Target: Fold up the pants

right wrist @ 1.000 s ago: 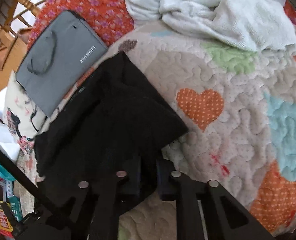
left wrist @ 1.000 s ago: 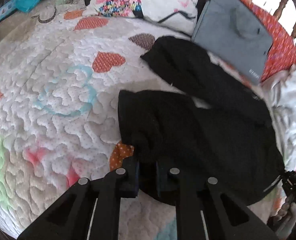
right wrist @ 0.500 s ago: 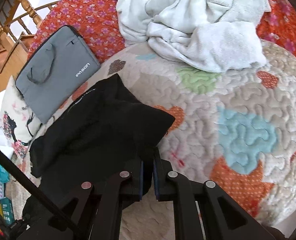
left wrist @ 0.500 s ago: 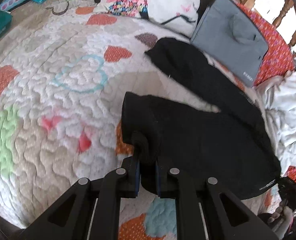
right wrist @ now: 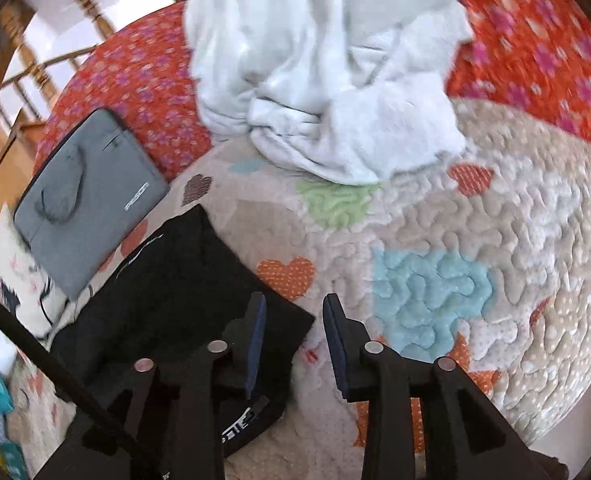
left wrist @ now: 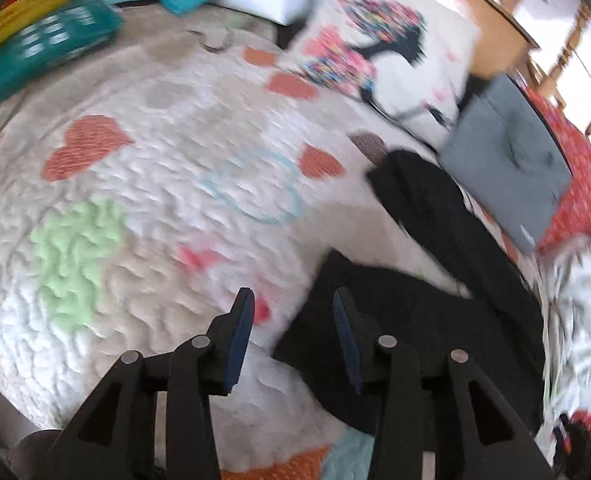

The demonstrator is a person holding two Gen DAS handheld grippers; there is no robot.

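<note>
On the quilted bed (left wrist: 183, 216), black pants (left wrist: 415, 320) lie folded once.
Left gripper (left wrist: 291, 312) and right gripper (right wrist: 291, 316) are opening, nothing between the jaws; further folding likely remains.

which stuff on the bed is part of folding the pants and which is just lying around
Part of the job: black pants; left gripper and right gripper, jaws opening with nothing between them.

Lying about: grey bag, white blanket, printed pillow, teal box.
</note>
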